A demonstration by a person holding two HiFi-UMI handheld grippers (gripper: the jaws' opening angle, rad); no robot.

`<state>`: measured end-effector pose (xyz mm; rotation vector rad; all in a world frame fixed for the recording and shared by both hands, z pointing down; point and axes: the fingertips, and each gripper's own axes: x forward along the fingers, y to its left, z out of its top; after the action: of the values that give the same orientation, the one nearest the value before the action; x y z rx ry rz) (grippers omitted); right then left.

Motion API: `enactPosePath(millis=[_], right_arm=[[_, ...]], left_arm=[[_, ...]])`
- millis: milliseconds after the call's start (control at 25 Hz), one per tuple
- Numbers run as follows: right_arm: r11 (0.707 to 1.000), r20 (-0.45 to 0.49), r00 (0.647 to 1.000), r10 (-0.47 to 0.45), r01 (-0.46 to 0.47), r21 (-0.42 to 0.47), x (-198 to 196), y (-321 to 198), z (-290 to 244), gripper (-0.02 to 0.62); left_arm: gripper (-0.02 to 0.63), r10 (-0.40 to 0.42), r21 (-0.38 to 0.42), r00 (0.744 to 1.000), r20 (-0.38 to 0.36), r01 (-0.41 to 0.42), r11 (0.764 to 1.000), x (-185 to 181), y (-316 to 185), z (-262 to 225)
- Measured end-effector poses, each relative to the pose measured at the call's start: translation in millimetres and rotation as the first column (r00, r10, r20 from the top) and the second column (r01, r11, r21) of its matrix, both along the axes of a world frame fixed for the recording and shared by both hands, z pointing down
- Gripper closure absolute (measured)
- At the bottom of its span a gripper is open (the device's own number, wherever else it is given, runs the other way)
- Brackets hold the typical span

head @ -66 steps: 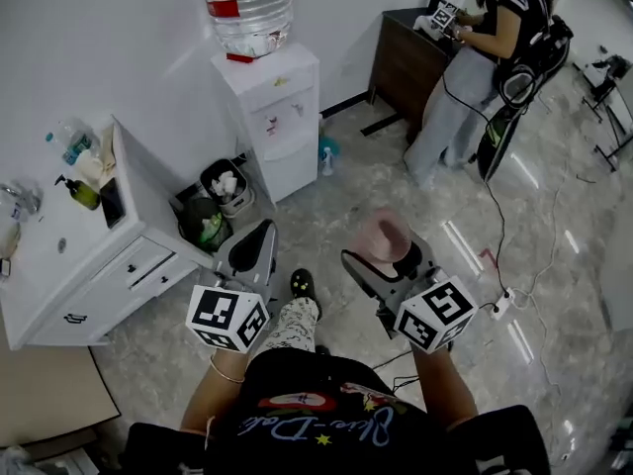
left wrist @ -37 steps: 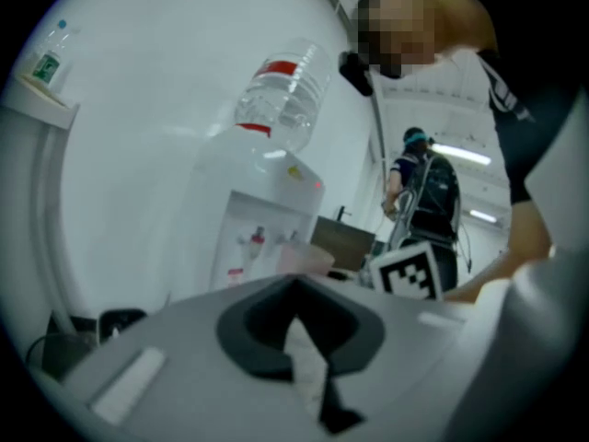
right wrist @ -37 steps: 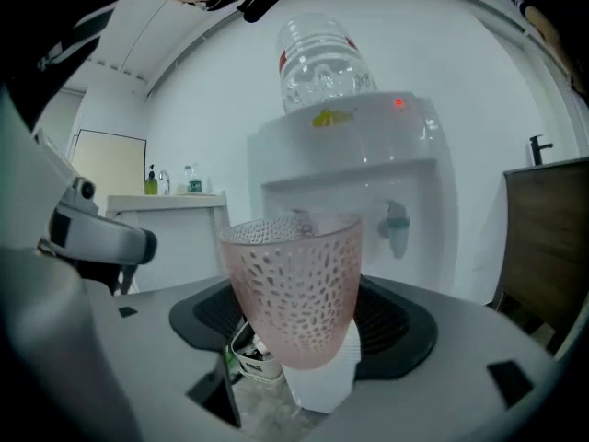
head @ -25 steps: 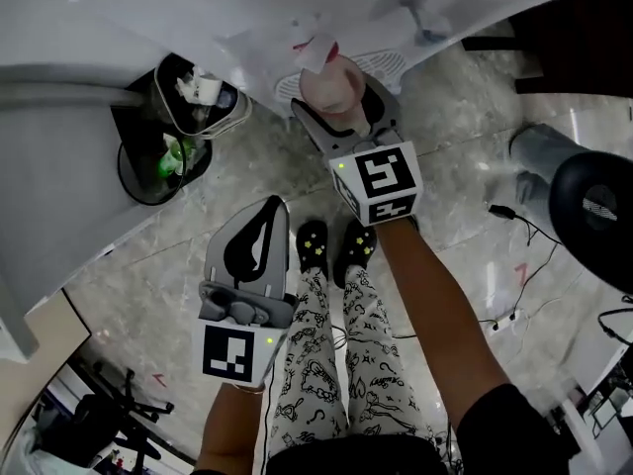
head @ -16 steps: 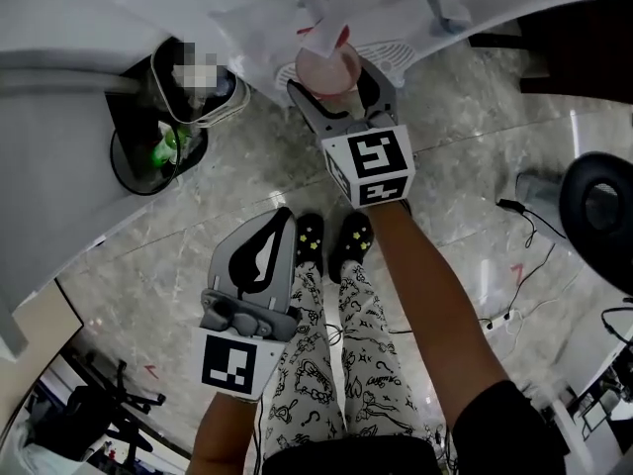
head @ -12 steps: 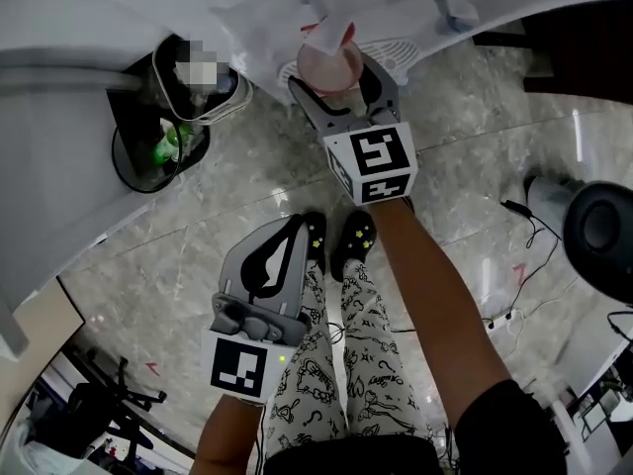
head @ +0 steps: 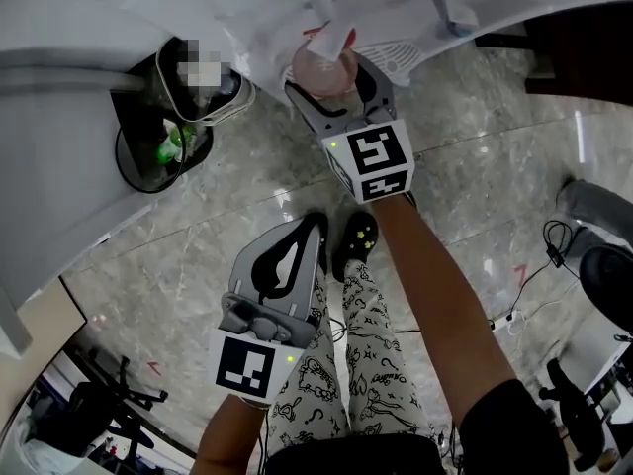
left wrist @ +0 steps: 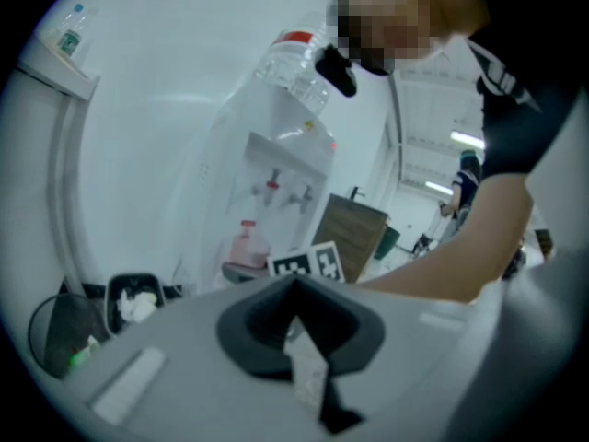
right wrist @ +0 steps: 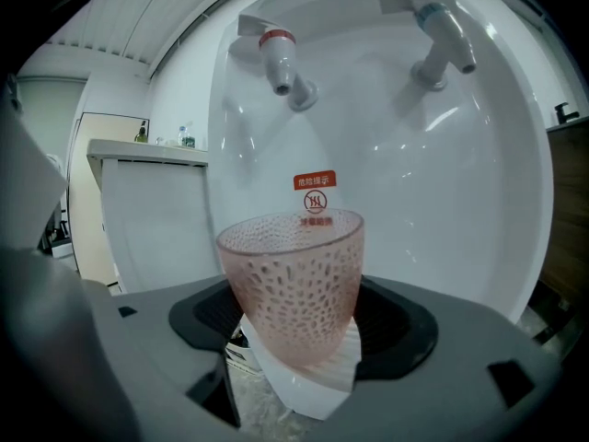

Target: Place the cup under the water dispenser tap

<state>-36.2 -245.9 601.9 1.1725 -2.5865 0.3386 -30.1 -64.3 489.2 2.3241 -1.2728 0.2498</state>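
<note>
We squeeze the pink cup (right wrist: pixel 294 279) in our right gripper (head: pixel 331 79). It stands up straight, with the red tap (right wrist: pixel 279 60) above it, maybe a bit further in. Our left gripper (left wrist: pixel 296 295) is pinched together, empty, behind.

Two grippers show in the head view: the left gripper (head: pixel 309 228) at six o'clock, the right gripper (head: pixel 326 72) at twelve. Each carries one marker cube, so two cubes (head: pixel 371 161) (head: pixel 247 364). There is one pink dimpled cup (right wrist: pixel 293 284). There is one water dispenser (right wrist: pixel 460 201) with two taps: the red-capped tap (right wrist: pixel 279 58) at eleven o'clock of the right gripper view, the blue-capped tap (right wrist: pixel 442 30) at one o'clock. One water bottle (left wrist: pixel 290 58) tops it, and it bears one red sticker (right wrist: pixel 315 181). Two black bins stand at ten o'clock of the head view, one square bin (head: pixel 237 97) and one round bin (head: pixel 129 166). Two dark shoes (head: pixel 361 234), one mostly hidden.
</note>
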Motion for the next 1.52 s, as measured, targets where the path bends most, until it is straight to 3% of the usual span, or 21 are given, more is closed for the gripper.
enactPosePath(millis=[320,480,600,800,960,1000,1040,1080,1160,1280,1400,1520], right_arm=[[1.000,-0.022,1.000,0.006,-0.006,-0.014,-1.0,-0.3,1.3,0.255],[0.996,-0.089,0.996,0.008,-0.016,-0.092,5.9,6.1,24.0,0.255],[0.995,-0.112,0.994,-0.001,-0.011,-0.103,11.6,15.1,32.3,0.255],[0.989,-0.061,0.998,0.029,-0.038,-0.145,20.9,36.7,19.1,0.256],[0.990,0.015,1.000,-0.003,0.006,-0.141,26.3,78.4,-24.6,0.268],[0.991,0.027,1.000,0.000,0.003,-0.135,29.9,90.9,-39.3,0.344],[0.991,0.042,0.999,0.013,-0.007,-0.136,34.7,103.5,-55.1,0.480],[0.989,0.066,0.997,0.028,-0.018,-0.147,39.5,116.1,-71.9,0.538],[0.982,0.111,0.992,0.053,-0.031,-0.187,46.5,138.6,-109.1,0.562],[0.978,0.098,0.994,0.053,-0.032,-0.206,51.0,160.5,-173.7,0.577],[0.982,0.100,0.992,0.072,-0.053,-0.180,61.1,167.6,-240.7,0.578],[0.989,0.134,0.989,0.066,-0.048,-0.137,73.5,179.4,-312.3,0.580]], left_arm=[[0.612,-0.006,-0.025,1.000,-0.007,0.006,1.000,2.9,4.1,3.2],[0.612,-0.009,-0.032,1.000,0.002,0.009,0.999,1.7,4.2,2.3],[0.612,-0.011,-0.024,1.000,0.004,0.011,1.000,0.7,4.9,1.2],[0.612,-0.025,-0.019,0.999,0.024,0.025,1.000,-4.7,7.6,-2.0],[0.612,-0.046,0.016,0.997,0.062,0.045,0.999,-13.5,2.3,-17.6],[0.612,-0.044,0.034,0.996,0.078,0.042,0.999,-13.8,0.4,-25.2],[0.613,-0.037,0.053,0.995,0.096,0.032,0.998,-12.9,-0.5,-34.7],[0.612,-0.025,0.070,0.993,0.113,0.017,0.997,-11.2,-0.1,-45.9],[0.612,0.002,0.094,0.990,0.138,-0.015,0.995,-8.4,3.2,-72.5],[0.612,-0.002,0.125,0.989,0.149,-0.017,0.992,-13.0,7.8,-118.0],[0.612,-0.044,0.176,0.991,0.123,0.022,0.984,-17.1,7.4,-162.1],[0.612,-0.020,0.190,0.997,0.076,0.006,0.982,-3.0,17.5,-210.1]])
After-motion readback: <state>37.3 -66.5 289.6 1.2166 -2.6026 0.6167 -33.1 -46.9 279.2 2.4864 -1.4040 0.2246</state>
